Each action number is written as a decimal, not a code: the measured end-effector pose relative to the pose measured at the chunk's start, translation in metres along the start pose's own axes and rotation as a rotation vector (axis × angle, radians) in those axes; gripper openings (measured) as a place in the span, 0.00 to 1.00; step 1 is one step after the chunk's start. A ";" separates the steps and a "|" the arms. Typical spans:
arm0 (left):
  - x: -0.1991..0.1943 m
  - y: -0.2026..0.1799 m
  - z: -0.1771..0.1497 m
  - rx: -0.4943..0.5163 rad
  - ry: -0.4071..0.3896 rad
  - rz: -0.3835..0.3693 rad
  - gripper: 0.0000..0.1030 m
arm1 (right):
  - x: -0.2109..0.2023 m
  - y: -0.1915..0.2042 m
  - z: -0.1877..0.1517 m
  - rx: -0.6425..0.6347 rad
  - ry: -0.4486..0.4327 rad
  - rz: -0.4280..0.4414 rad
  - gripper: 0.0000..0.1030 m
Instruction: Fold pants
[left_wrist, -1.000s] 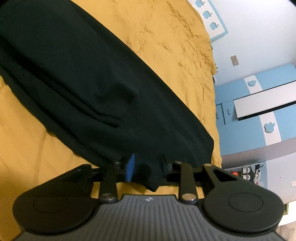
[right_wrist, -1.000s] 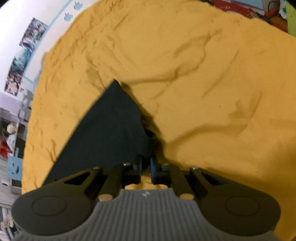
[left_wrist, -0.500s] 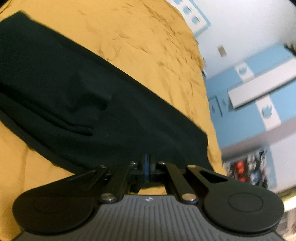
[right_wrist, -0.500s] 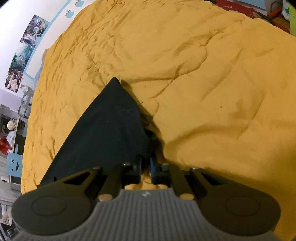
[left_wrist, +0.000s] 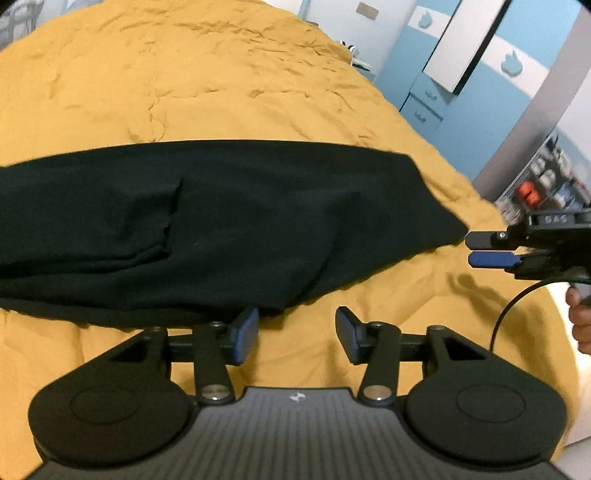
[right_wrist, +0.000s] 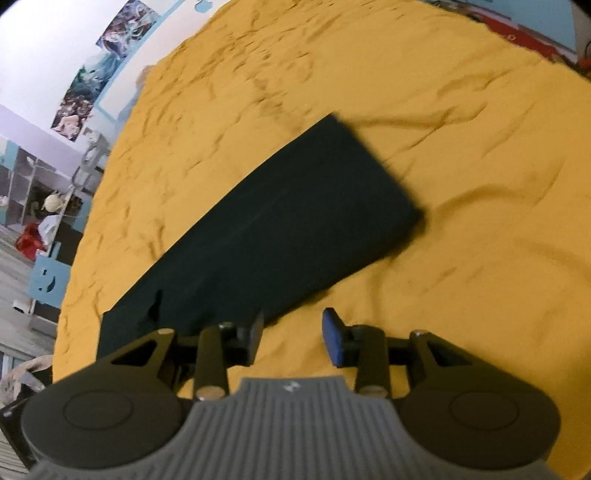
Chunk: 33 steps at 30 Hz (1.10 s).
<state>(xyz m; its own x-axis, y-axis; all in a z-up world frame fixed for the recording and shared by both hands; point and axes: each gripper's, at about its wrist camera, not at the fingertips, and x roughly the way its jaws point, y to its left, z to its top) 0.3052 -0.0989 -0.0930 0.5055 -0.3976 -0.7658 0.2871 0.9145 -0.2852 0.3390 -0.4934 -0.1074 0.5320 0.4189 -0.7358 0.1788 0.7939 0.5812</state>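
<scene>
Black pants (left_wrist: 229, 221) lie flat in a long folded band on the yellow bed cover (left_wrist: 184, 92). They also show in the right wrist view (right_wrist: 280, 236). My left gripper (left_wrist: 297, 334) is open and empty, just off the near edge of the pants. My right gripper (right_wrist: 293, 334) is open and empty, just off the pants' near edge. In the left wrist view the right gripper (left_wrist: 487, 249) shows from the side at the right end of the pants, its fingers only slightly apart.
The bed cover (right_wrist: 461, 184) is wrinkled and fills most of both views. A blue and white wardrobe (left_wrist: 461, 74) stands past the bed. Shelves and clutter (right_wrist: 40, 206) stand beyond the bed's left side.
Both grippers were shut on the pants; both have let go and opened. The pants have dropped flat on the bed, and both grippers have pulled back from the cloth.
</scene>
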 end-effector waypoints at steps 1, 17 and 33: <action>0.001 -0.001 -0.002 0.005 -0.004 0.008 0.54 | 0.003 0.005 -0.006 -0.003 -0.003 0.000 0.33; 0.001 0.026 0.016 -0.107 -0.066 -0.050 0.02 | 0.068 0.033 -0.021 0.135 0.066 0.034 0.36; 0.025 0.057 -0.001 -0.268 0.122 -0.143 0.06 | 0.081 0.025 -0.032 0.104 0.108 -0.023 0.00</action>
<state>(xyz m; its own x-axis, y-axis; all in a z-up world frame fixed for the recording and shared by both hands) 0.3332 -0.0563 -0.1290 0.3695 -0.5260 -0.7660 0.1157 0.8440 -0.5238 0.3600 -0.4256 -0.1632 0.4360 0.4508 -0.7789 0.2776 0.7559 0.5929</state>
